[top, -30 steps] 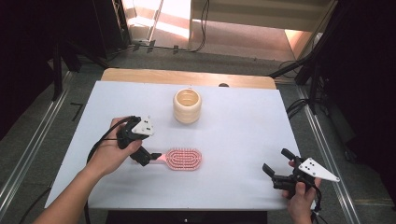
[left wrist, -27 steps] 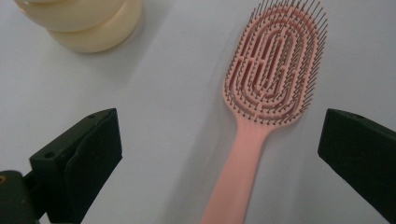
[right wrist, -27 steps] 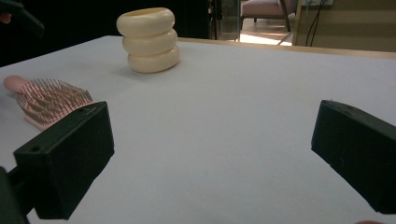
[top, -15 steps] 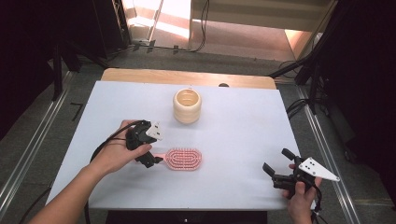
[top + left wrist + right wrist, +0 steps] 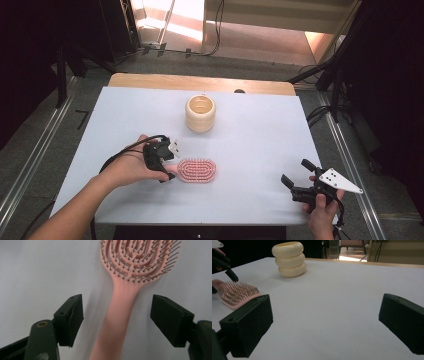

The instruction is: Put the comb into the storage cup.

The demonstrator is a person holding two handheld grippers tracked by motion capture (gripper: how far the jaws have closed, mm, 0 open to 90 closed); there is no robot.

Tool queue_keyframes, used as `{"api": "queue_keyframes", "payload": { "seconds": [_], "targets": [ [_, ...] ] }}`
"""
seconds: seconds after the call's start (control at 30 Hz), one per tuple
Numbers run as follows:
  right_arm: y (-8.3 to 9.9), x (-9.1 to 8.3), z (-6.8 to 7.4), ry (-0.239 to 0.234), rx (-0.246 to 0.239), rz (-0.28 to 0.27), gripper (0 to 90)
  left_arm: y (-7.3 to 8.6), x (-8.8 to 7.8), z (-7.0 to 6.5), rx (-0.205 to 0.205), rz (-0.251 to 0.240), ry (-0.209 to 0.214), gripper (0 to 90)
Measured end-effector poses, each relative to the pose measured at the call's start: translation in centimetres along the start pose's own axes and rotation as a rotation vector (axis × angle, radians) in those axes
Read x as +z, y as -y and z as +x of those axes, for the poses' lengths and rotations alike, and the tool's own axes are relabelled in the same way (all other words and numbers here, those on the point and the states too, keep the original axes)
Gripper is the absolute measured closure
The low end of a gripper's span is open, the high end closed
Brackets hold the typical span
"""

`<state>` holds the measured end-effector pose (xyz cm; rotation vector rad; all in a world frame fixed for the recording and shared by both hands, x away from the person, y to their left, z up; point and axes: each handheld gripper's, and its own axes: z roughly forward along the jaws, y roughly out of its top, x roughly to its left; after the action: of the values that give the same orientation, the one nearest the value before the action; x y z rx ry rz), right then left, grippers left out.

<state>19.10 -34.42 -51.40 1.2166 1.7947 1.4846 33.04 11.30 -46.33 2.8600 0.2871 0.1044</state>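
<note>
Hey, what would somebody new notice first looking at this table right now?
Probably the pink hairbrush lying bristles up near the table's front, its handle running between the open jaws of the left gripper without touching either. Behind it stands a cream ribbed holder, and the right gripper waits open near the front right corner.

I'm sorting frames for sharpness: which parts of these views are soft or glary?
Left gripper view: the hairbrush handle blurs toward the bottom, bristles sharper. Right gripper view: the near tongs are soft, the cream vase crisp. High view: bright glare on the floor beyond the table.
</note>
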Motion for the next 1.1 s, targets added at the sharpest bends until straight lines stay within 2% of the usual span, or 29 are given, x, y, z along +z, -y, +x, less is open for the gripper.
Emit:
{"api": "queue_keyframes", "payload": {
  "seconds": [0.13, 0.17, 0.27, 0.33, 0.6, 0.67, 0.73, 0.9, 1.1],
  "targets": [
    [0.0, 0.0, 0.0, 0.001, -0.003, 0.0, 0.0, -0.3, 0.1, 0.1, 0.016, 0.032, 0.0, 37.7],
    [0.0, 0.0, 0.0, -0.001, -0.003, 0.0, 0.0, -0.3, 0.2, 0.1, 0.008, 0.028, 0.0, 40.1],
    [0.0, 0.0, 0.0, 0.0, -0.001, 0.0, 0.0, -0.5, 0.2, 0.2, 0.021, 0.044, 0.0, 42.9],
    [0.0, 0.1, 0.0, 0.001, -0.008, 0.0, 0.0, -0.6, 0.4, 0.2, 0.018, 0.048, 0.006, 48.0],
    [0.0, 0.0, 0.0, 0.002, -0.001, 0.0, 0.0, -1.2, 0.6, 0.2, 0.058, 0.094, 0.015, 54.3],
    [0.0, 0.0, 0.0, 0.0, -0.001, 0.0, 0.0, -1.3, 0.8, 0.3, 0.075, 0.107, 0.027, 60.3],
    [0.0, 0.0, 0.0, 0.002, 0.003, -0.001, 0.0, -1.3, 0.9, 0.3, 0.069, 0.108, 0.04, 63.5],
    [0.0, 0.0, -0.1, 0.003, 0.003, -0.001, 0.0, -1.4, 1.0, 0.3, 0.102, 0.116, 0.043, 64.0],
    [0.0, 0.0, 0.0, 0.002, -0.002, -0.002, 0.0, -1.7, 1.0, 0.1, 0.137, 0.133, 0.047, 68.5]
  ]
}}
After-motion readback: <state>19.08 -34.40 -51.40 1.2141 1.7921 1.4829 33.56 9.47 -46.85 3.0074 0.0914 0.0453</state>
